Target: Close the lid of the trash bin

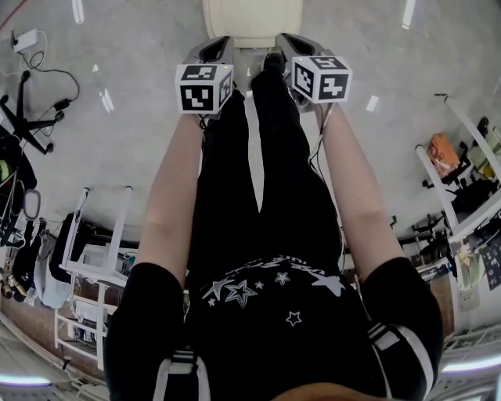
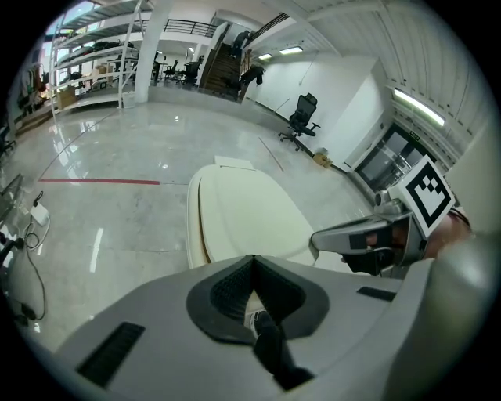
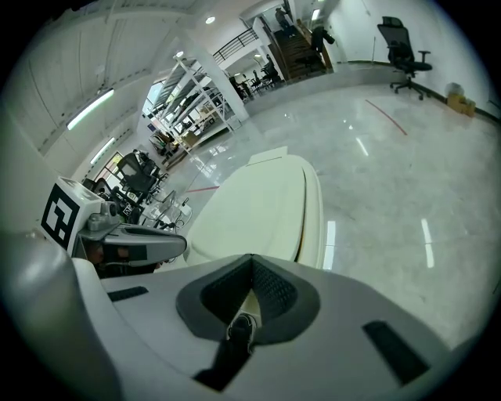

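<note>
1. floor (image 1: 117,141): grey and glossy, and it runs through a wide hall in all views.
2. person: stands over the work. the legs (image 1: 258,180) are in black trousers and fill the gap between the two bare forearms, ending just short of the bin.
3. trash bin (image 1: 252,17): cream, at the top centre of the head view, straight ahead of the feet. the lid (image 2: 243,215) lies flat on the body, with only a thin dark seam along its edge. the right gripper view shows the same flat lid (image 3: 262,207).
4. left gripper (image 1: 217,48): its tips point at the near edge of the bin. its own view shows the fingers clenched (image 2: 252,258), tips meeting, nothing held. the lid sits just past the tips, and i cannot tell whether they touch it.
5. right gripper (image 1: 291,45): beside the left one, on the far side of the legs, at the same near edge of the bin. its fingers are also clenched on nothing (image 3: 252,257). i cannot tell whether they touch the lid.
6. white rack (image 1: 98,258): on the floor to the person's left, well apart from the bin.
7. office chair (image 2: 304,117): far off by the wall.
8. marker cubes: one on each gripper, left (image 1: 203,88) and right (image 1: 322,77).
9. red line (image 2: 98,181): on the floor to the left of the bin.
10. cables (image 1: 43,70): loose on the floor at the far left.
</note>
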Demonstrator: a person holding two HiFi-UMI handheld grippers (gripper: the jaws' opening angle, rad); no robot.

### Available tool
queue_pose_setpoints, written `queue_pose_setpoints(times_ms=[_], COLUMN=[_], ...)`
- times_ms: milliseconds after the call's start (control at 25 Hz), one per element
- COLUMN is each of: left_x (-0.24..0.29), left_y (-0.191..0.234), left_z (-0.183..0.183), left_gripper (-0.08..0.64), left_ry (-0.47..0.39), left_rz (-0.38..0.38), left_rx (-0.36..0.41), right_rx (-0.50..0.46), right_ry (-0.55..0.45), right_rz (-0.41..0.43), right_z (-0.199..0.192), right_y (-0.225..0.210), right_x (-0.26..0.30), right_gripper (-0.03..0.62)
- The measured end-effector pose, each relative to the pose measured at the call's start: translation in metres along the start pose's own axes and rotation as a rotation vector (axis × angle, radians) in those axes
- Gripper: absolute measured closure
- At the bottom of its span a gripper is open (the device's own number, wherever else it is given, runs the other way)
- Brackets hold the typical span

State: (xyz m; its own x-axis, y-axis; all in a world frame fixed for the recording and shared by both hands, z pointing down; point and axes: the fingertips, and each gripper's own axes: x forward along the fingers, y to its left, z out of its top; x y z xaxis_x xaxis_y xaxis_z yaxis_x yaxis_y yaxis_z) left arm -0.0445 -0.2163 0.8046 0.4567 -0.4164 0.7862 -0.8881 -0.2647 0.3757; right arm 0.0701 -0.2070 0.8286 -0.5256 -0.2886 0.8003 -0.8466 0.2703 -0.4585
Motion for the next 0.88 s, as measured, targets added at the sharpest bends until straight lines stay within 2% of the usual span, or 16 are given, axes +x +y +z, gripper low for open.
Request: queue_pose_setpoints(times_ms=[520, 880], left_x=[0.019, 0.022], left_y=[0.007, 0.009], left_z=[-0.018, -0.021], left_gripper=[0.549, 0.549], left_ry=[0.103, 0.14], left_rz=[0.036, 0.038], left_rx=[-0.009, -0.018], right_rx=[-0.013, -0.026], right_ry=[0.053, 0.073], right_rz=[0.007, 0.011], right_z=[-0.007, -0.009], right_y=[-0.005, -0.006], right_x=[0.015, 0.02], right_gripper=[0.588, 0.588])
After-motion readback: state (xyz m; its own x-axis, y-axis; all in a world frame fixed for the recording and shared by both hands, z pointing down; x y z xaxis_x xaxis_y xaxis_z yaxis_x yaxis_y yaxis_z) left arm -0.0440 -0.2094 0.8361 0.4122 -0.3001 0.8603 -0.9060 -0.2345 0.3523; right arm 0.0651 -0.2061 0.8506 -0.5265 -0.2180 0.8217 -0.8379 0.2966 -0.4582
